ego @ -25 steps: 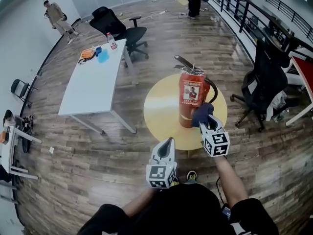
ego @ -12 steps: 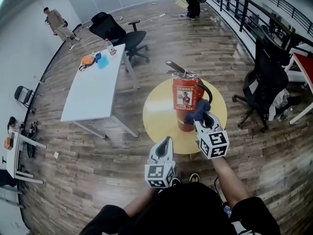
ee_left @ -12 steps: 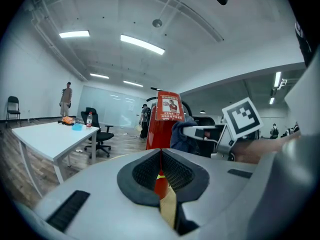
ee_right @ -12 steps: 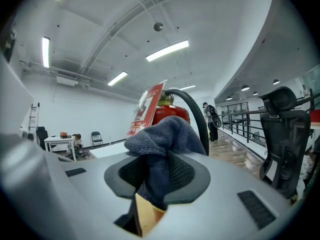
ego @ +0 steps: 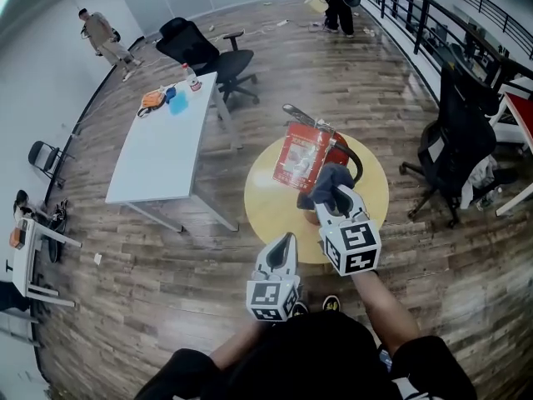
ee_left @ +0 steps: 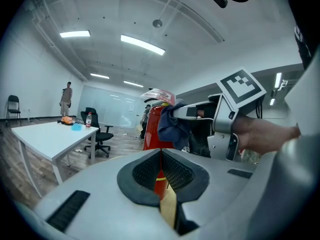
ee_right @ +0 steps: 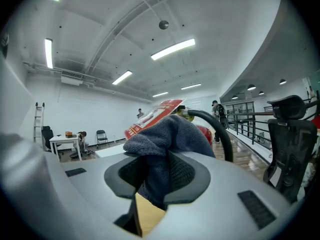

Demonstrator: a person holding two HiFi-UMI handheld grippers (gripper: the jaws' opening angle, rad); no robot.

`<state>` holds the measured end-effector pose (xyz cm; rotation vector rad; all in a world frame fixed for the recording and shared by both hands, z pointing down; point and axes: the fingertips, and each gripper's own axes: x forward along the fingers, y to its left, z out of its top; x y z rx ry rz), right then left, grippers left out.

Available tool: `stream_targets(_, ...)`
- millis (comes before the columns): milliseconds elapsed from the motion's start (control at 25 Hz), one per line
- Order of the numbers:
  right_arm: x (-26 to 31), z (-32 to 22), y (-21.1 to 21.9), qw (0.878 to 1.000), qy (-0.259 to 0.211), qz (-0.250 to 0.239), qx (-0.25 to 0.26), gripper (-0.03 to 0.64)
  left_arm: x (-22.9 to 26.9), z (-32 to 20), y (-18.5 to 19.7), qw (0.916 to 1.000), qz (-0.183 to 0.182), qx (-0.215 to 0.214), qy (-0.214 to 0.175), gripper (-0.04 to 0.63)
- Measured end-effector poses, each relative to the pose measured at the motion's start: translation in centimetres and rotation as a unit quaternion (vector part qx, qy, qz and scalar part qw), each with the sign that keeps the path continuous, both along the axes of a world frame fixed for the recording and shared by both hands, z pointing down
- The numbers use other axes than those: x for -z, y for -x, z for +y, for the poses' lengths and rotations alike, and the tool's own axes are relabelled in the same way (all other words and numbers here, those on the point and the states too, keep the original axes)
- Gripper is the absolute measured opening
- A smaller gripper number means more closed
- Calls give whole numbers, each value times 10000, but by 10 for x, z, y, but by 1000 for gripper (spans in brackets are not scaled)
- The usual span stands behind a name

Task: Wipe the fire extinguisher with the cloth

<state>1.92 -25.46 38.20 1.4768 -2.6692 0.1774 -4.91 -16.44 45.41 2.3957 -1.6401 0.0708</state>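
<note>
A red fire extinguisher (ego: 306,158) with a black hose stands on the round yellow table (ego: 266,194), tilted over toward the left. My right gripper (ego: 332,200) is shut on a dark blue cloth (ego: 326,183) and presses it against the cylinder's near right side. In the right gripper view the cloth (ee_right: 167,139) bulges out of the jaws in front of the extinguisher (ee_right: 157,115). My left gripper (ego: 283,244) hangs shut and empty, short of the table's near edge. In the left gripper view, the extinguisher (ee_left: 153,129) and cloth (ee_left: 174,125) lie ahead.
A long white table (ego: 162,140) with a bottle and small items stands to the left, a black office chair (ego: 204,52) behind it. Another black chair (ego: 458,140) sits to the right by a railing. People stand far off at the back.
The extinguisher has tipped from upright to leaning left. My right gripper with the cloth has slid up and left along its body. The left gripper has stayed put.
</note>
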Motion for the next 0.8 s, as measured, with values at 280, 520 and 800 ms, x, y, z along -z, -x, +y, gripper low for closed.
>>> stream_targets(280, -21, -6, 27, 9993, 232, -281, -38, 109, -3, 3, 16, 9997, -62, 217, 53, 23)
stream_targets(520, -138, -17, 36, 9947, 993, 240, -76, 109, -13, 8, 20, 9993, -106, 273, 219, 23)
stream_targets(800, -278, -12, 35, 9641, 1747, 1924, 547, 109, -24, 13, 37, 9982, -206, 412, 394, 23)
